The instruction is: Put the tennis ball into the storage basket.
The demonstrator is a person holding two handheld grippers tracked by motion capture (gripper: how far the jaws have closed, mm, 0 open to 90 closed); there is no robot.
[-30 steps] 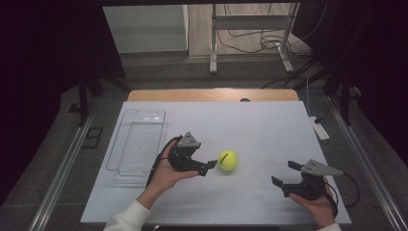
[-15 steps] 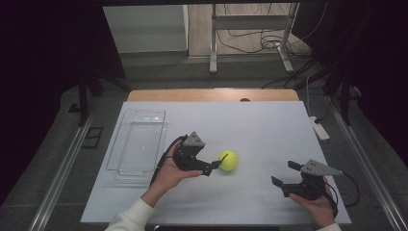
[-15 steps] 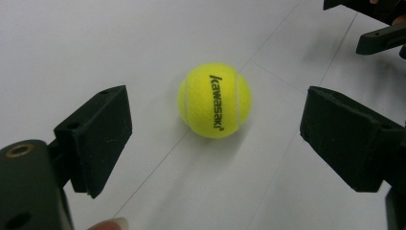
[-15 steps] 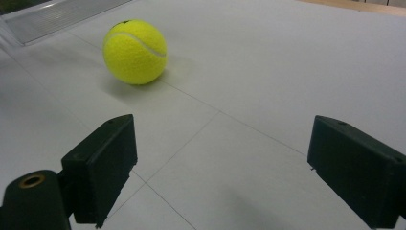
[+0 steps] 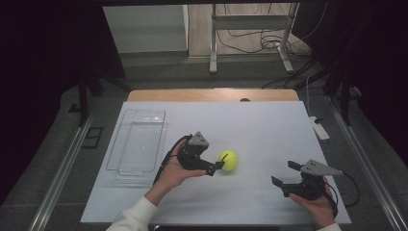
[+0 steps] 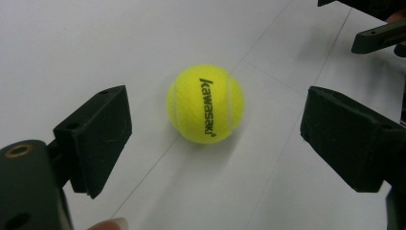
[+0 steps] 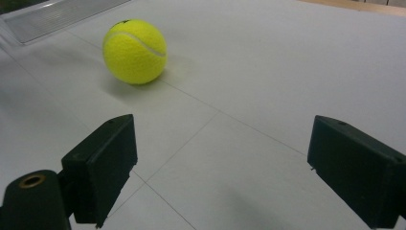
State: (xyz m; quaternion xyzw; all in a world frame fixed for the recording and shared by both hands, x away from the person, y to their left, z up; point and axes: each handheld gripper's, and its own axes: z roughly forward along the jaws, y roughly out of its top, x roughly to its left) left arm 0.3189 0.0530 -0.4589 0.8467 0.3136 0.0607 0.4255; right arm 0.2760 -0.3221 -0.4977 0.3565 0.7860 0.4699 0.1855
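ball [image 5: 228, 160] mid-table [image 5: 269, 125], tray [image 5: 139, 142] to its left, tools [image 5: 216, 167] [image 5: 286, 173] flanking

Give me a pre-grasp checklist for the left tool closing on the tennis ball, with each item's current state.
1. Left tool open, jaws wider than the ball: ok.
2. Tennis ball centred between the jaws: ok.
3. Jaws alongside the ball rather than short of it: not ok, the ball lies ahead of the tips.
4. Ball resting free on the table, nothing touching it: ok.
5. Right tool open and apart from the ball: ok.
6. Clear tray out of the path: ok.
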